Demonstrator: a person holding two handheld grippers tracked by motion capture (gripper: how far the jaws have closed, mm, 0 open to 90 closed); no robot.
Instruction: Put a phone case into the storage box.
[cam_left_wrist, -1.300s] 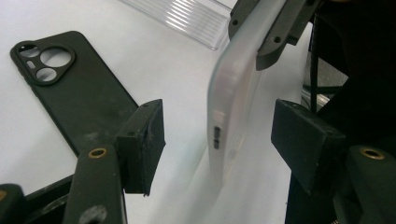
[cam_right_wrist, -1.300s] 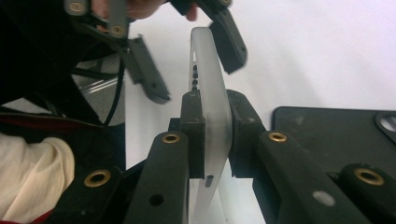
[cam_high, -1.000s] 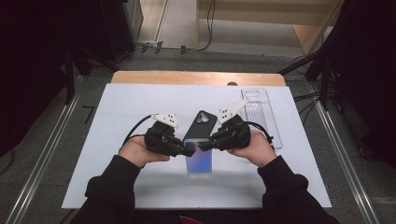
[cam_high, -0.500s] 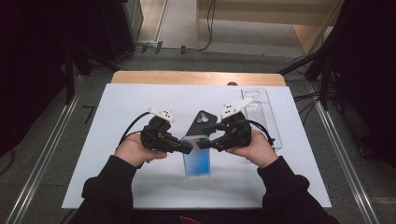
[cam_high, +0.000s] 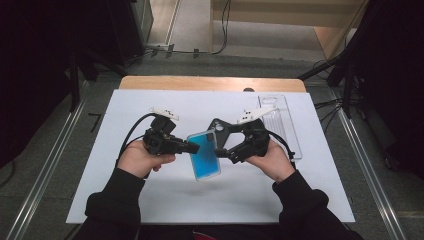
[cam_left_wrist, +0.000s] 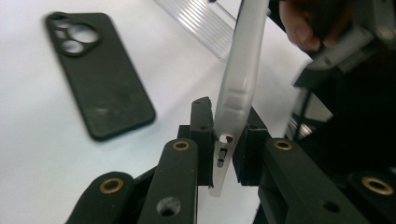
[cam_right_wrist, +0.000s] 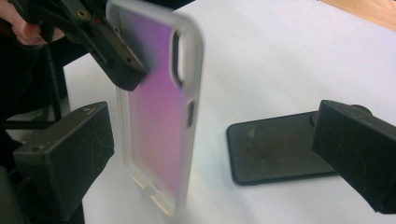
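Translucent blue phone case (cam_high: 203, 155) lifted off the counter (cam_high: 150, 195) | left gripper (cam_high: 192, 147) clamped on its edge | right gripper (cam_high: 225, 142), just beside, jaws just sprung wide, case loose between them | handover done; black phone (cam_left_wrist: 100, 74) beyond awaits fitting.

Phone case (cam_high: 204, 156) held above the white mat (cam_high: 150, 200), between left gripper (cam_high: 192, 148) and right gripper (cam_high: 226, 142); black phone (cam_high: 218, 131) lies flat on the mat behind it; clear tray (cam_high: 280, 122) farther right.
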